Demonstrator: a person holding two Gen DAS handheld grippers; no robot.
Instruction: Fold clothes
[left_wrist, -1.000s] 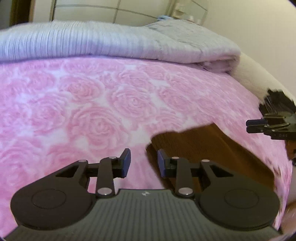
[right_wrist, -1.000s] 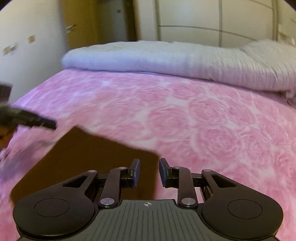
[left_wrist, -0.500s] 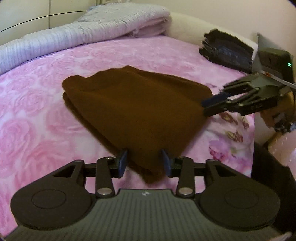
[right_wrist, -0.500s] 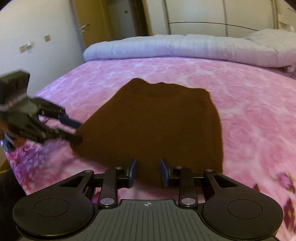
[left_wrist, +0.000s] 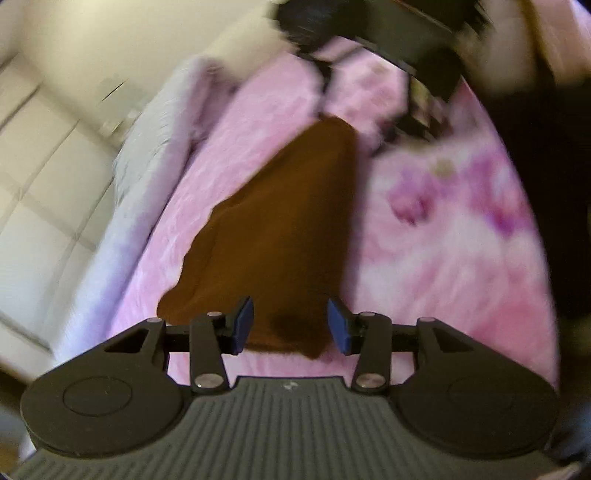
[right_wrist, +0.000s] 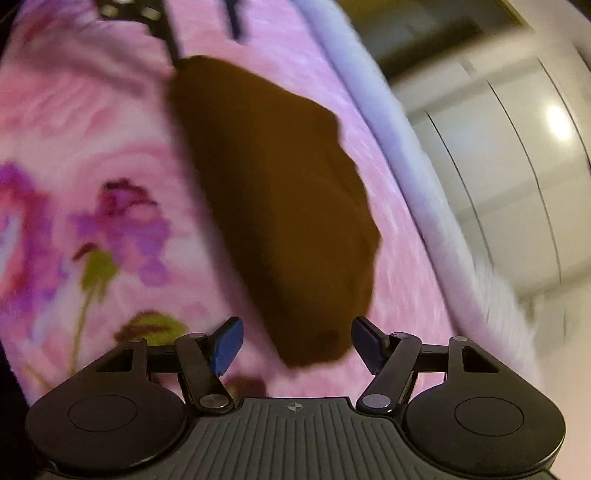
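Both hand-held grippers are letting go. On the left hand-held gripper (left_wrist: 290, 325) the jaws are opening, with the near end of the brown garment (left_wrist: 280, 229) lying between the blue pads (left_wrist: 243, 323) but not pinched. The right hand-held gripper (right_wrist: 297, 345) has its jaws opening wider, and the garment's (right_wrist: 280, 206) rounded end sits between them, clear of both pads (right_wrist: 227, 345).

The garment lies folded and narrow on the pink floral bedspread (left_wrist: 443, 236), running from 6 o'clock up toward 12 in both wrist views. A pale rolled duvet (left_wrist: 147, 162) lies at about 10 o'clock in the left view.

Both views are blurred, so fine creases cannot be read. To finish the release well, I judge the pads should part fully before either hand lifts, then draw back toward 6 o'clock without snagging the top layer. The next fold probably wants grips on the two far corners.
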